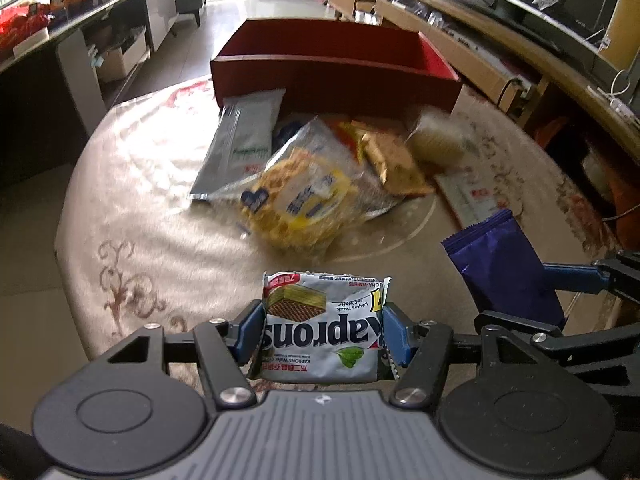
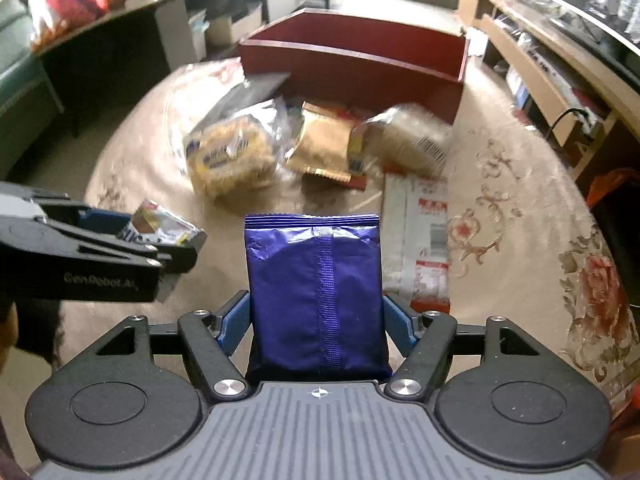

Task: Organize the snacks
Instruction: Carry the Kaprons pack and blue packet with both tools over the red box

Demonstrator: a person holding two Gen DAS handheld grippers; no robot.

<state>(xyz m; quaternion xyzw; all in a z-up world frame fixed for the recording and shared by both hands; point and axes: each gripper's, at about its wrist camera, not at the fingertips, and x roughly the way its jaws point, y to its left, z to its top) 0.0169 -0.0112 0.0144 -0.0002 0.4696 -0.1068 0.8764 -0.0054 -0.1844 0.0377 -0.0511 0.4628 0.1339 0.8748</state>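
My left gripper (image 1: 323, 334) is shut on a silver Kaprons wafer packet (image 1: 324, 332), held above the table's near side. It also shows in the right wrist view (image 2: 160, 232). My right gripper (image 2: 318, 320) is shut on a purple foil snack packet (image 2: 316, 292), which shows in the left wrist view (image 1: 504, 268) too. A red open box (image 1: 336, 68) stands at the far side of the round table (image 1: 140, 208). In front of it lies a pile of snacks: a yellow waffle bag (image 1: 304, 200), a long silver packet (image 1: 236, 148), a gold packet (image 2: 324, 144) and a bread bag (image 2: 412, 140).
A flat white and red packet (image 2: 428, 236) lies right of the pile. The table's cloth has floral patterns. Counters and shelves with clutter surround the table, left (image 1: 60, 20) and right (image 1: 520, 40).
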